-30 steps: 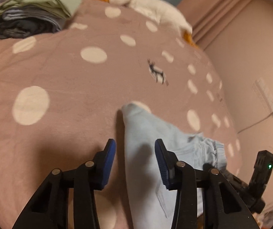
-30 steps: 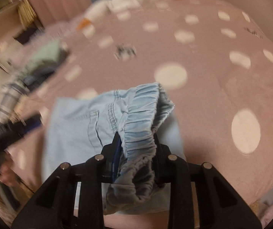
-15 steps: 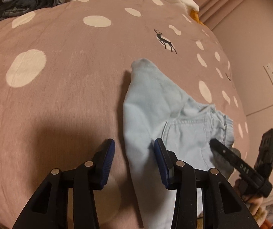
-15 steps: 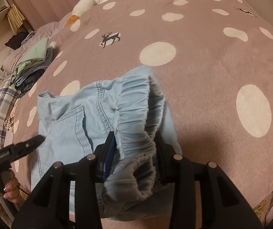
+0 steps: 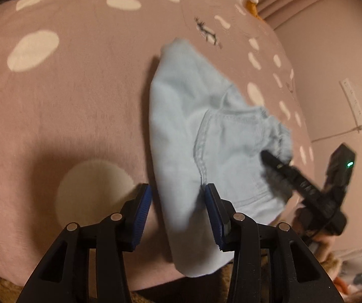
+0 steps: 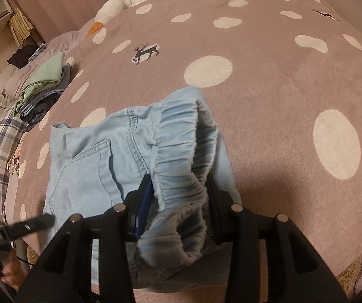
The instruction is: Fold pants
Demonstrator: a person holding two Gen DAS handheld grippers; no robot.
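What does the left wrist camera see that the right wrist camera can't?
Only the left wrist view shows the left tongs open over the pants' folded edge, plus a wall outlet. Only the right wrist view shows the right tongs shut on the stretchy waistband, and a pile of folded clothes. Both show the light blue pants, the spotted blanket and a little deer print.
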